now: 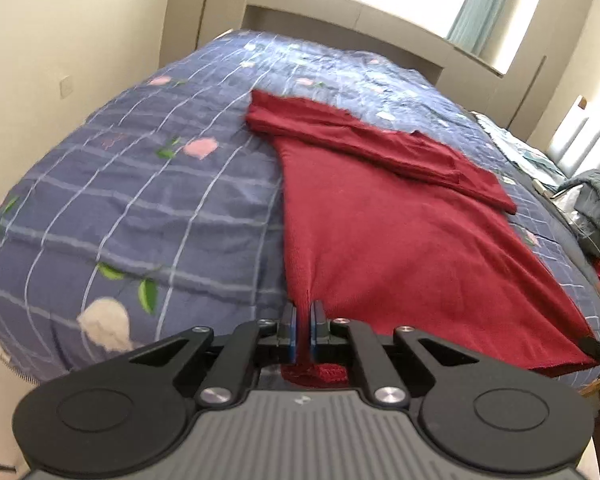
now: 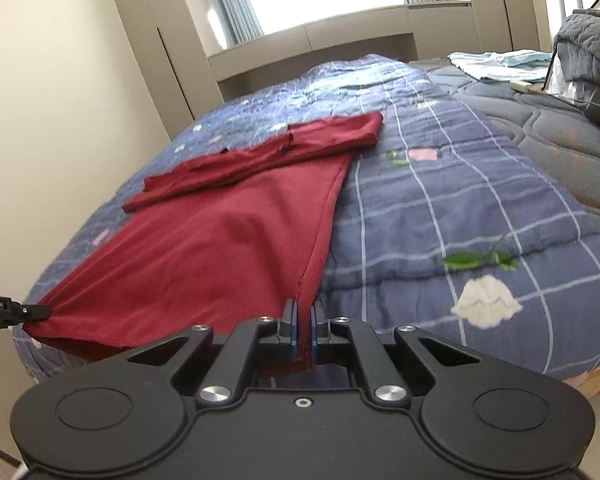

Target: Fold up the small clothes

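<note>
Here, lying spread over a blue checked quilt [image 1: 140,200] on the bed: a dark red knit top [image 1: 380,220], hem end nearest both cameras, sleeves folded across the far end of the body. Stretching away toward the headboard and the bright window behind it.

Left gripper [image 1: 302,320]: clenching one near corner of the red garment, cloth pinched tight between the two blue-padded fingers [image 1: 289,330], a small bunch of knit poking out behind the pads toward the camera. Fabric pulling up into a narrow ridge from the pinch point, rising off the quilt there.

Right gripper [image 2: 302,320]: likewise clamping the other near corner, along the side seam of the top [image 2: 228,240], the frayed edge hanging just behind the pads. Seam running taut from the pinch toward the far shoulder.

Showing at the left edge of the right wrist view, the tip of the left gripper [image 2: 32,312] biting its corner; at the right edge of the left wrist view, the right gripper [image 1: 598,348] doing the same. Hem sagging slightly between the two pinches.

Sitting well apart at the far right of the bed: a grey padded jacket [image 2: 588,52] and some pale folded cloth [image 2: 500,64].
</note>
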